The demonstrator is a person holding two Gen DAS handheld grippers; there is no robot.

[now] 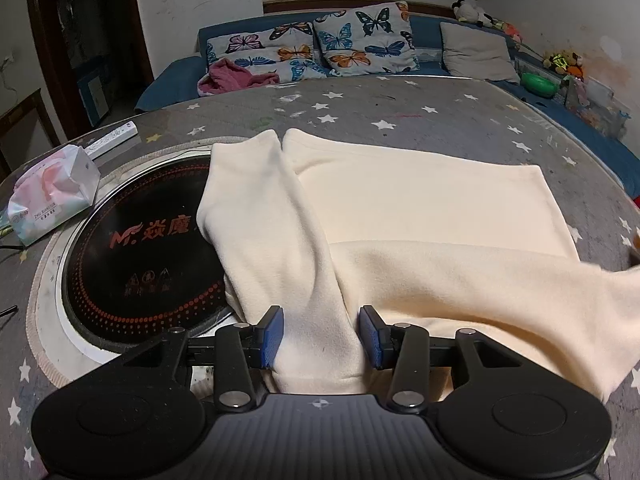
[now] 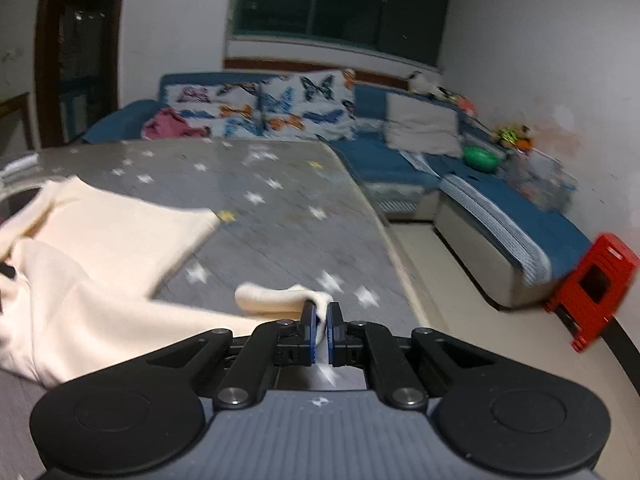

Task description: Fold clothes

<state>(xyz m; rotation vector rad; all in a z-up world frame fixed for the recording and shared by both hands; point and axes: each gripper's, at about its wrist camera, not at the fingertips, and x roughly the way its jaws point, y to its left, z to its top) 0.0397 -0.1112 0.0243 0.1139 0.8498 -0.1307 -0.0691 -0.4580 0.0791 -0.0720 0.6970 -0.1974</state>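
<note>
Lying across the star-print table cover, the cream garment fills the centre of the left wrist frame: body flat toward the upper right, one sleeve running down the middle toward the camera, a second sleeve stretching off to the right edge.

Left gripper: blue pads spread wide, one on each side of the near sleeve end. Fabric sits between them, unpinched. Likely a straddle ahead of a grab, or just after a let-go; the pictures fit either.

Right gripper: pads drawn together on a cuff or corner of the same cloth, low centre of the right wrist frame. The cloth rolls leftward from the pinch and runs back toward the garment at frame left. Motion blur here. Holding the end taut would keep that sleeve straight for laying it over the body.

Round about:
- Round black cooktop set into the table, centre left; the near sleeve overlaps its rim, so that edge lies on an uneven seam.
- Tissue pack, left edge, clear of the cloth.
- White remote, upper left.
- Blue sofa with butterfly cushions beyond the table; red stool on the floor, right edge.

Nothing lies on the garment itself.
</note>
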